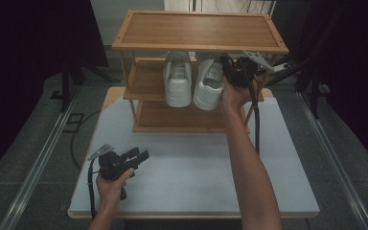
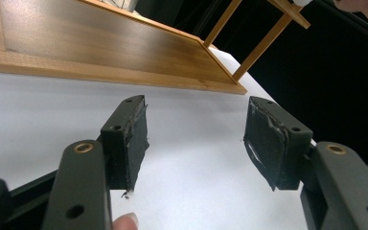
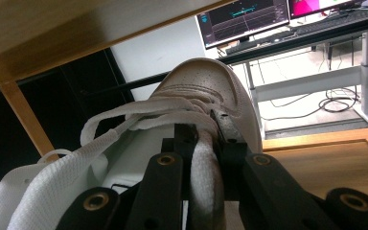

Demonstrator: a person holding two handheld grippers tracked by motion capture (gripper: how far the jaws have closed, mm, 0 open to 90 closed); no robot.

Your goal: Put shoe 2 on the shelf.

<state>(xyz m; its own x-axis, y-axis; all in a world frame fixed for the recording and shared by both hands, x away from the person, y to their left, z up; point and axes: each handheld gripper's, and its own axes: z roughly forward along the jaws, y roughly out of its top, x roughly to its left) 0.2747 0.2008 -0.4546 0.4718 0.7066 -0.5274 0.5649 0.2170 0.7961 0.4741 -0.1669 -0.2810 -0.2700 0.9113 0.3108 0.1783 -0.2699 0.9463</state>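
Fingers of the right gripper pinch the white leather sneaker's collar on the wooden rack; left gripper gapes empty over the white worktop.

No text, label or number is legible; the monitor graphs are too small.

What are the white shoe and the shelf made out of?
The white shoe looks like smooth leather or fake leather: tiny punched holes dot its toe, and its laces look like woven cloth. The shelf looks like light wood, maybe bamboo: straight grain lines run along its boards, with a soft, dull sheen.
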